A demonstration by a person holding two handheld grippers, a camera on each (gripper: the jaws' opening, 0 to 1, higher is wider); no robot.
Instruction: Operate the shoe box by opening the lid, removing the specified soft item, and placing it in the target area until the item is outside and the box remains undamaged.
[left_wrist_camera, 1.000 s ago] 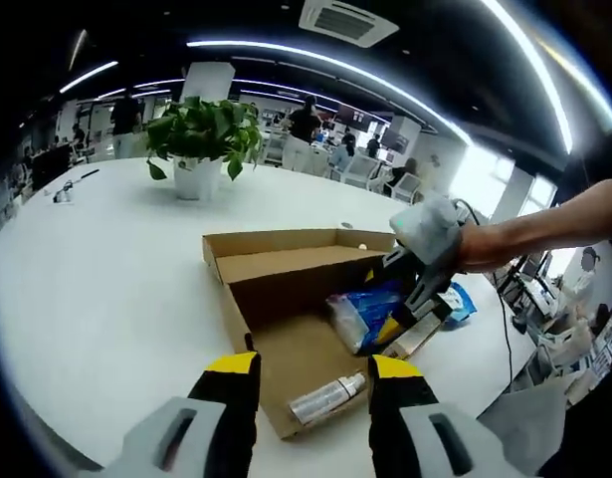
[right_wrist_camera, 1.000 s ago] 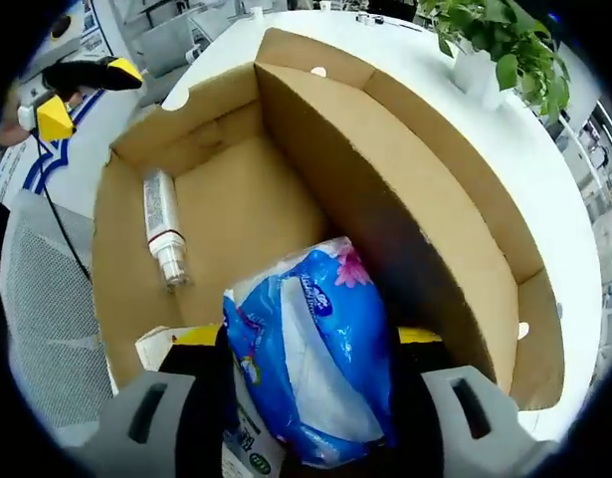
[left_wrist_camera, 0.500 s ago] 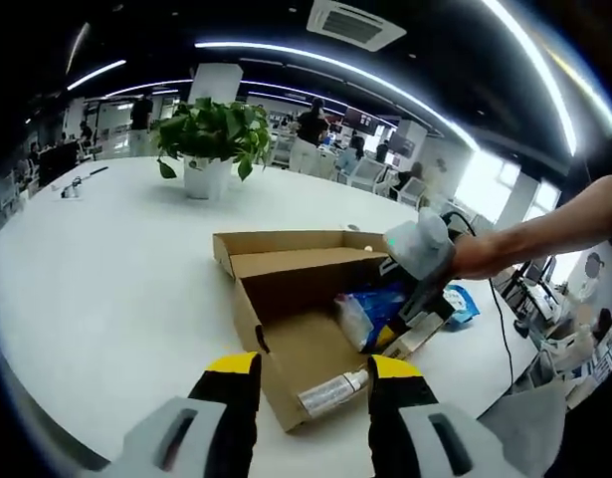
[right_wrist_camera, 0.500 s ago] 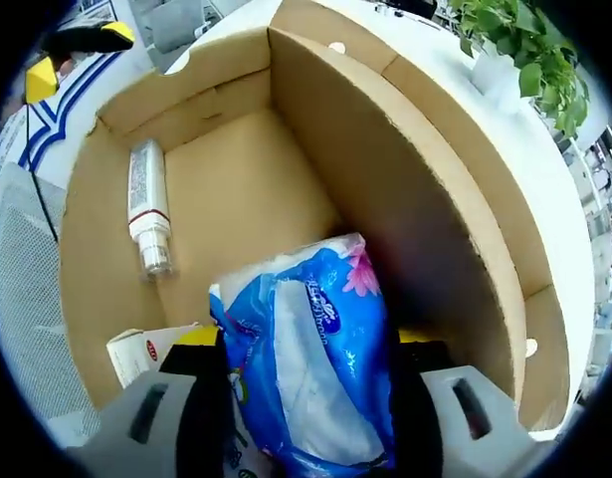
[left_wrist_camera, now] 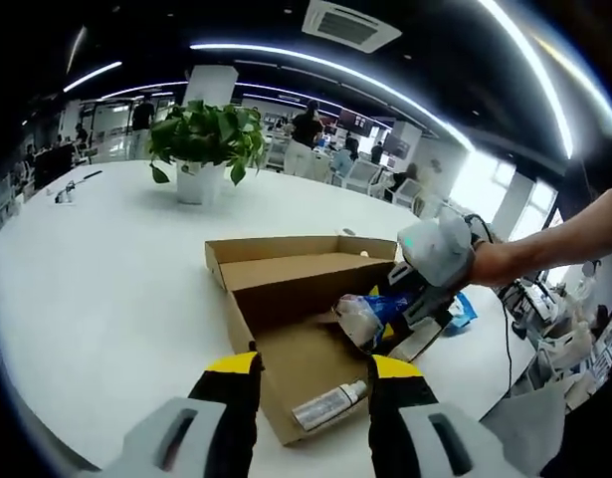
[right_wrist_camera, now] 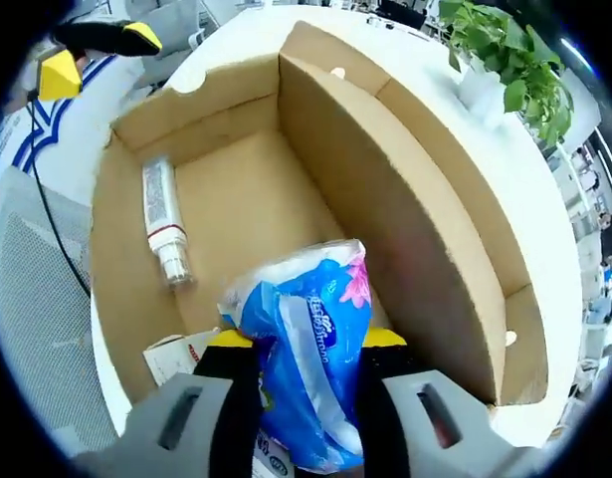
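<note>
Right gripper [right_wrist_camera: 299, 344] clamped on blue tissue pack [right_wrist_camera: 307, 373] inside open cardboard box [right_wrist_camera: 405, 189], tube [right_wrist_camera: 162, 219] lying nearby. Left gripper [left_wrist_camera: 311, 370] hovering before box, fingers [left_wrist_camera: 233, 366] apart, holding nothing.

Both tools are the same build. The left gripper [left_wrist_camera: 312, 373] has two chunky black jaws with bright yellow caps on the tips, and each jaw sits in a light grey moulded housing with a dark slot in it. The right gripper [right_wrist_camera: 306, 344] matches it: black jaws, yellow tips, grey housings with the same slots. Seen from the left gripper, the right one has a rounded pale grey body with a small green light on it. The arm behind that body is bare, no sleeve.
</note>
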